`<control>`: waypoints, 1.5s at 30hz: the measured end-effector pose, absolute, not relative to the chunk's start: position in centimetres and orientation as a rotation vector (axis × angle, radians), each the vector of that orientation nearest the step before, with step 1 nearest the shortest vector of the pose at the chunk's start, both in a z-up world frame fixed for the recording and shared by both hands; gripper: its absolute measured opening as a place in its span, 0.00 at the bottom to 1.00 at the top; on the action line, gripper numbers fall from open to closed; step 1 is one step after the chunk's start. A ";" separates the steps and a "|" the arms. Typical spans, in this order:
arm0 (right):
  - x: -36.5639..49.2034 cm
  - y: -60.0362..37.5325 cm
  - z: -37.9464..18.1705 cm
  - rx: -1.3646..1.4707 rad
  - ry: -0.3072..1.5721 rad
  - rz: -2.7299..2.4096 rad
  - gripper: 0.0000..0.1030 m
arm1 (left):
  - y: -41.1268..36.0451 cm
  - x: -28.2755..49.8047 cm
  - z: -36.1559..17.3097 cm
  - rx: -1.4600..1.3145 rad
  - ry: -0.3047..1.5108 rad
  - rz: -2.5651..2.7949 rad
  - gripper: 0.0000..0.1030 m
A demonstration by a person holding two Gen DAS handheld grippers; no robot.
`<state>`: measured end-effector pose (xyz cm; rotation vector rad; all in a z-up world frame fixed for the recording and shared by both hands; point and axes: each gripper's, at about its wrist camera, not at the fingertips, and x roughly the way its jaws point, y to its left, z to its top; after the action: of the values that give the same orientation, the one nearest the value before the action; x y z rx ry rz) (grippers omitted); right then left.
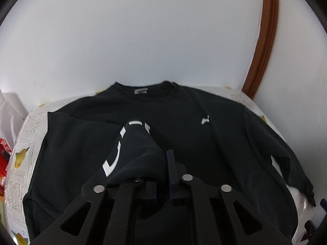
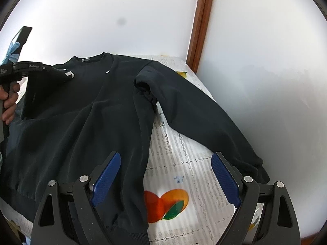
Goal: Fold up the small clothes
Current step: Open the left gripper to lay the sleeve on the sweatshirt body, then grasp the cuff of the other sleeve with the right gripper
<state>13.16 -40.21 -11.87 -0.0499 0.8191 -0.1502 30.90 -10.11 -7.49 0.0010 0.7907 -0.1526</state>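
Sweatshirt: a black sweatshirt point(image 2: 85, 118) lies front up on the table, collar toward the white wall point(image 1: 143, 30), hem toward the cameras.
Table cover: a white printed tablecloth point(image 2: 179, 159) with fruit pictures; an orange-and-green fruit print point(image 2: 165, 204) shows just beside the hem.
Left gripper: the left gripper point(image 1: 163, 173) has its jaws drawn close together, pinching a fold of the left sleeve point(image 1: 130, 149), which stands raised over the chest; white lettering runs along the lifted cloth.
Right gripper: the right gripper point(image 2: 165, 181) is spread wide, holding nothing, its blue pads point(image 2: 106, 177) hanging above the hem edge and the bare cloth beside it.
Right sleeve: the right sleeve point(image 2: 200, 118) stretches out flat over the tablecloth, its cuff near the right-hand pad.
Hand: in the right wrist view, a hand point(image 2: 9, 102) grips the left tool's handle at the frame's left edge.
Surroundings: a brown wooden frame point(image 2: 201, 24) runs up the wall behind the table.
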 end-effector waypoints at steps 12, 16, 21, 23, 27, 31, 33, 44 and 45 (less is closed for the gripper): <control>15.7 -34.7 -9.3 -0.068 0.752 -0.057 0.87 | -2.6 24.7 -3.1 -0.131 0.691 -0.201 0.64; 18.3 -29.6 -8.7 -0.111 0.744 0.001 0.59 | 3.9 24.3 -5.1 -0.127 0.725 -0.028 0.65; 21.7 -22.8 -9.4 -0.126 0.782 0.131 0.49 | 10.8 25.1 -9.5 -0.126 0.814 0.166 0.65; 23.0 -19.6 -9.9 -0.141 0.795 0.195 0.51 | 12.7 26.1 -11.6 -0.142 0.855 0.205 0.65; 25.3 -14.2 -11.4 -0.156 0.830 0.317 0.65 | 14.7 27.3 -14.5 -0.162 0.908 0.219 0.65; 27.1 -9.6 -13.5 -0.163 0.895 0.408 0.68 | 14.4 27.9 -15.6 -0.147 0.880 0.207 0.65; 27.4 -8.2 -14.3 -0.171 0.919 0.433 0.68 | 13.9 27.8 -15.7 -0.106 0.859 0.215 0.65; 29.9 -4.3 -17.5 -0.228 0.925 0.389 0.66 | 13.7 28.0 -15.7 -0.107 0.855 0.224 0.67; 29.7 -4.2 -17.3 -0.246 0.906 0.399 0.62 | 13.7 28.0 -15.7 -0.106 0.855 0.225 0.67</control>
<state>29.65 -4.15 -17.35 -0.2460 0.9064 0.3991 28.00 13.68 -15.68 -0.1064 0.8547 0.2249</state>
